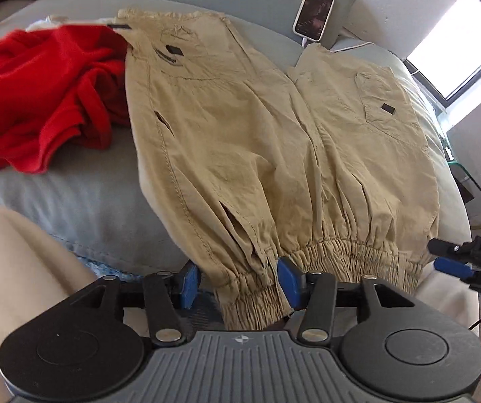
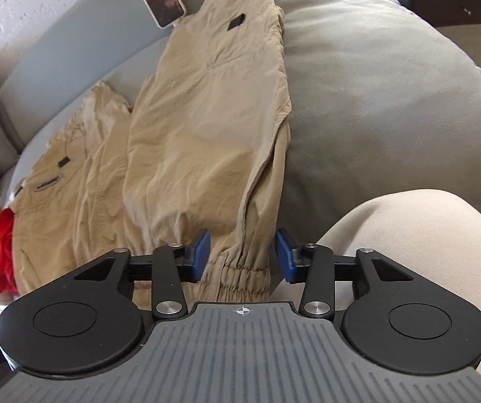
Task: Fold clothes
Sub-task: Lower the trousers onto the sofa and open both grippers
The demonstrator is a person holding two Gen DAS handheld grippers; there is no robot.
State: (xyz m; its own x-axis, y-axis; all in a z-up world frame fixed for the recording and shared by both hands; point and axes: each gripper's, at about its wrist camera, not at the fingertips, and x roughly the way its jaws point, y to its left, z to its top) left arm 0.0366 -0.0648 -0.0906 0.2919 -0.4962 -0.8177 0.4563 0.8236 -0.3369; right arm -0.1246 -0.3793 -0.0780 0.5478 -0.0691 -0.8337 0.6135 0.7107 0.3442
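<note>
Though the khaki trousers (image 1: pixel 250 141) lay spread flat on the grey sofa cushion (image 1: pixel 72 201), no fold showed yet, so the task looked barely begun. Waistband sat toward 12 o'clock near the phone (image 1: pixel 313 13); both elastic cuffs hung at 6 o'clock over the cushion edge. The left hand-held gripper (image 1: pixel 238 283) stood wide, blue pads either side of the left cuff (image 1: pixel 253 295), not pinching it. The right hand-held gripper (image 2: pixel 242 257) was likewise wide, straddling the right cuff (image 2: pixel 237 278) w/o closing. A crumpled red garment (image 1: pixel 45 97) sat at 9 o'clock, unfolded, partly under the trousers' edge. Left to do, judging by this: grip both cuffs, carry them up to the waistband, halve again, then the red piece.
</note>
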